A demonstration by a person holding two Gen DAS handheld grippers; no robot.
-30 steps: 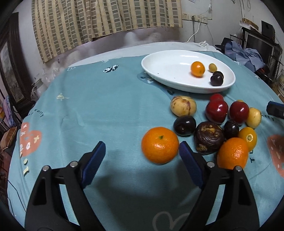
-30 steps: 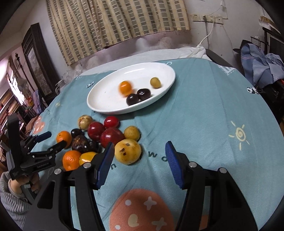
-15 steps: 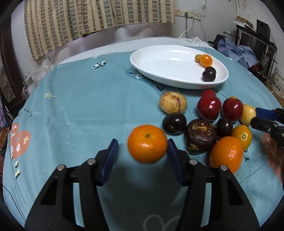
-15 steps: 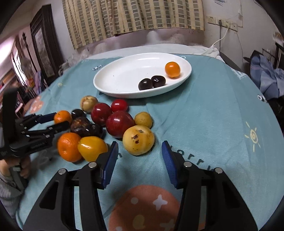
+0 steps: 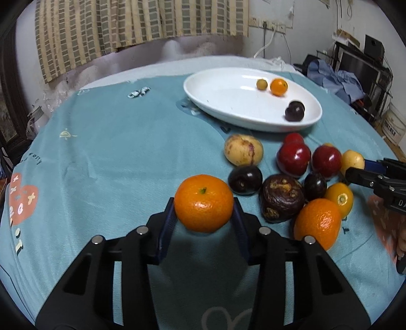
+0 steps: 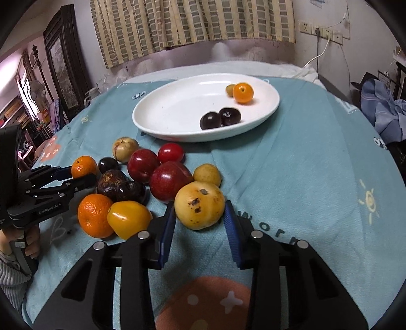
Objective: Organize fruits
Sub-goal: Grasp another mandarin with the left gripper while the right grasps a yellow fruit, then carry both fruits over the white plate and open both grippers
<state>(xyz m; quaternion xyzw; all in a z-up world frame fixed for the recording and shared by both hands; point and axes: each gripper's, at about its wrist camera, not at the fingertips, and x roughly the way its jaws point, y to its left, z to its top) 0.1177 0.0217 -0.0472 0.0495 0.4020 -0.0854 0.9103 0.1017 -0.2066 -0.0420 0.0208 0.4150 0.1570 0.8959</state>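
1. Across the counter [image 5: 106, 142] lies a teal patterned cloth; its left half is bare cloth, and the far edge meets a wall with a striped curtain [image 6: 192, 22].
2. Toward the far right sits a white oval plate [image 5: 218, 101], holding a small orange fruit [image 5: 278, 86], a small yellow-green fruit [image 5: 261, 84] and two dark plums [image 6: 220, 118] that touch each other.
3. Near the plate's front rim, a cluster of loose fruit is packed closely on the cloth: red plums [image 6: 154, 167], a pale speckled fruit [image 5: 243, 149], dark purple fruits [image 5: 282, 196], a second mandarin [image 5: 317, 223] and a yellow-orange fruit [image 5: 339, 198].
4. To the right of the cluster, the right wrist view shows open cloth reaching toward the counter's right edge, where blue clothing [image 6: 383, 109] is heaped beyond it.
5. At the near left of the cluster, the left gripper [image 5: 203, 215] is clamped on a mandarin [image 5: 203, 203], both blue pads pressed against its sides, narrowed to the width of the fruit.
6. At the near right of the cluster, the right gripper [image 6: 199, 220] brackets a blemished yellow fruit [image 6: 199, 205]. Its pads sit tight against both sides, so it appears to grip the fruit.
7. Whether either held fruit is raised off the cloth cannot be told.
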